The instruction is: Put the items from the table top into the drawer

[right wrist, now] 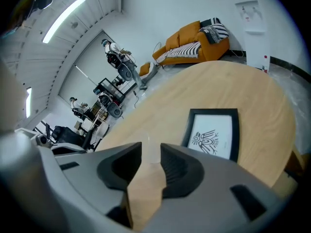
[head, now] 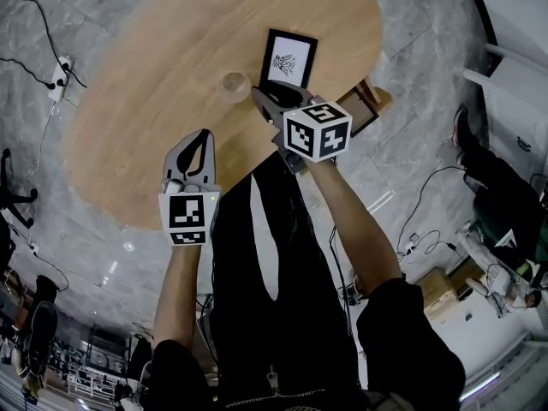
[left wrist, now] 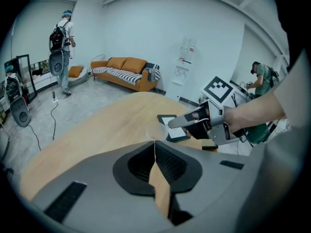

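Starting closest to the body, the left hand-held gripper (left wrist: 154, 143) is clenched. Its own view shows the two grey jaws meeting at the tips, with only a sliver of wood grain visible behind them and nothing caught between the ribbed pads. In the head view it hovers over the near edge of the oval wooden counter (head: 145, 127) and touches none of the items.

Ahead of it and to the right, the right hand-held gripper (right wrist: 151, 150) reaches further over the counter. Its jaws stand released, with a clear gap between the pads. A small clear glass (head: 233, 84) shows through that gap, standing upright on the counter just past the jaw tips. The pads do not press on it, and I cannot tell whether a tip brushes it.

Just beside the glass, on its right, a black picture frame (right wrist: 214, 134) lies flat on the counter, holding a white sheet with a dark line drawing. In the head view the right hand-held gripper's body overlaps the frame's near edge. Both items remain on the counter top.

Beyond the counter is a grey marbled floor (left wrist: 73, 103). An orange sofa (left wrist: 124, 68) with a striped cushion stands against the far wall, and a person with a backpack (left wrist: 62, 33) stands well off to the left.
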A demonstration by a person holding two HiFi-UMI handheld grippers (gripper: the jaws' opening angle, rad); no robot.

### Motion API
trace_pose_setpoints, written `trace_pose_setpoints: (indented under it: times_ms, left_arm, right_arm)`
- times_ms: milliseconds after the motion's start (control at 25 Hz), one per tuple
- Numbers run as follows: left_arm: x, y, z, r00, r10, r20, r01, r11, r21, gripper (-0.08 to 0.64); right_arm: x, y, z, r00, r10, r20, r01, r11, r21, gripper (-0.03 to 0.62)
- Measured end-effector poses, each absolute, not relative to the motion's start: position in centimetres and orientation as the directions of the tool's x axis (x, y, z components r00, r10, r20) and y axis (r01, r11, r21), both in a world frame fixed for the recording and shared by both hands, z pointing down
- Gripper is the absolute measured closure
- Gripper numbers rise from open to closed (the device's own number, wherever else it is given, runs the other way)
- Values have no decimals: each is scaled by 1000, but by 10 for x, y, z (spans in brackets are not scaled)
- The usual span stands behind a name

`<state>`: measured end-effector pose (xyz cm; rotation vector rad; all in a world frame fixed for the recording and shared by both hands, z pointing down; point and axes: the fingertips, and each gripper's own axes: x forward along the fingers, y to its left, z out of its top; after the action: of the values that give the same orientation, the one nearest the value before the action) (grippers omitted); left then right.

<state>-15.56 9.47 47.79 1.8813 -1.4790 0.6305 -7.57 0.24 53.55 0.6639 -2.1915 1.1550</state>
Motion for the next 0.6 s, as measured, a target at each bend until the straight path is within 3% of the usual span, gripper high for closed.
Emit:
trace_pose_setpoints:
  times_ms: [360,600]
  left_arm:
    - [-179,106,484,205,-660,722,-976,-81,203,545]
    - [-186,112,486,195,-663,722,-976,-60,209,545]
  right_arm:
    - [-94,4,551,-681,-106,724,-662,511,-548,474]
    - [-92,9,554,-655,-99,749,-686,496,-533,561]
